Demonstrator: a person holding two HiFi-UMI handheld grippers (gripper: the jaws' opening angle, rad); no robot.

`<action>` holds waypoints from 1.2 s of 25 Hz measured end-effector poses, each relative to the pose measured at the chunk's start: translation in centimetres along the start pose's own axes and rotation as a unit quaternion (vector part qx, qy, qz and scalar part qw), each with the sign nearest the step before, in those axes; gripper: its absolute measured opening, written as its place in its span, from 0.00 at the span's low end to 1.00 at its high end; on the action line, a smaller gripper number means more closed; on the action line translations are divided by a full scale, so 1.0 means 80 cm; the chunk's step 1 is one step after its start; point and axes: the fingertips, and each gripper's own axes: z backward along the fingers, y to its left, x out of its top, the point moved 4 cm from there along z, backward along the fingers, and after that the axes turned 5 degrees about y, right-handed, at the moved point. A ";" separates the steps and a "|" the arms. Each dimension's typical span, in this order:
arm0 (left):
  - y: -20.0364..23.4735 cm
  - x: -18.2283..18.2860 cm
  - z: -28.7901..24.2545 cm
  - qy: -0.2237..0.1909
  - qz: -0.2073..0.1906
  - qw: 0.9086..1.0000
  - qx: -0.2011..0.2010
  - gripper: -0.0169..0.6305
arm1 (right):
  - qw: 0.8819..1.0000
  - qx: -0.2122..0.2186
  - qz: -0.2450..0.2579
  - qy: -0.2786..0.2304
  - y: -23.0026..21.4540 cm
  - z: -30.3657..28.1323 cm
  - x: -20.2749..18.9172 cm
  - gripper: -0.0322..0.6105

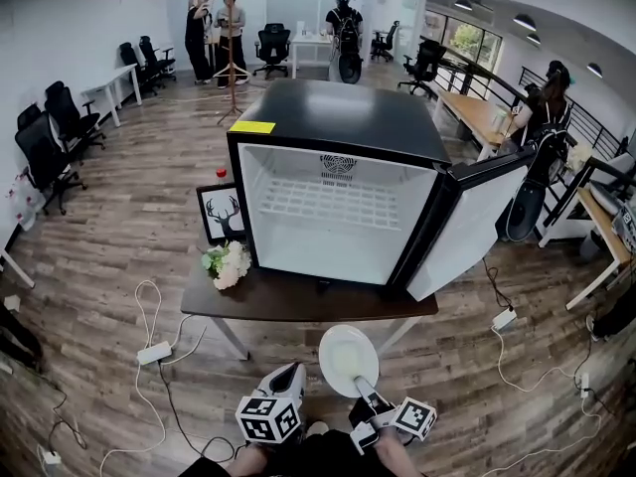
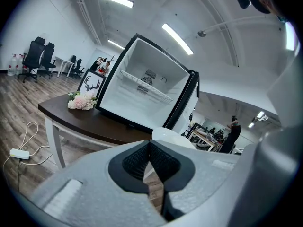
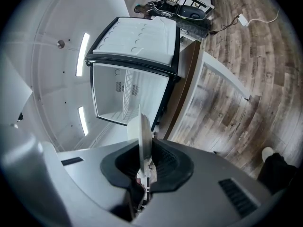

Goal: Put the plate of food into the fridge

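A black fridge (image 1: 338, 182) stands on a dark table (image 1: 298, 301) with its door (image 1: 467, 229) swung open to the right; the white inside holds one wire shelf and nothing else. In front of the table's near edge a white plate (image 1: 348, 358) hangs level, and its top looks bare. My right gripper (image 1: 364, 386) is shut on the plate's near rim. The right gripper view shows the plate (image 3: 143, 135) edge-on between the pads, pointing at the fridge (image 3: 132, 86). My left gripper (image 1: 292, 372) hovers just left of the plate, shut and holding nothing (image 2: 150, 160).
A bunch of pale flowers (image 1: 227, 263) and a framed deer picture (image 1: 221, 212) sit on the table left of the fridge. Power strips and cables (image 1: 154, 352) lie on the wooden floor. People, desks and office chairs stand farther back.
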 end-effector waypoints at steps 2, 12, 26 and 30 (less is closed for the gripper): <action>0.000 0.002 -0.003 -0.001 -0.002 1.000 0.007 0.04 | 1.000 0.004 -0.006 0.000 -0.001 0.000 0.006 0.13; -0.016 0.003 -0.025 0.010 -0.010 1.000 0.007 0.04 | 1.000 -0.011 -0.004 0.006 -0.012 -0.004 0.029 0.13; 0.020 0.049 -0.085 0.015 -0.011 1.000 -0.009 0.04 | 1.000 -0.022 -0.011 -0.017 -0.009 -0.054 0.072 0.13; 0.033 0.068 -0.106 0.017 -0.015 1.000 -0.018 0.04 | 0.999 -0.026 -0.011 -0.026 -0.005 -0.075 0.086 0.13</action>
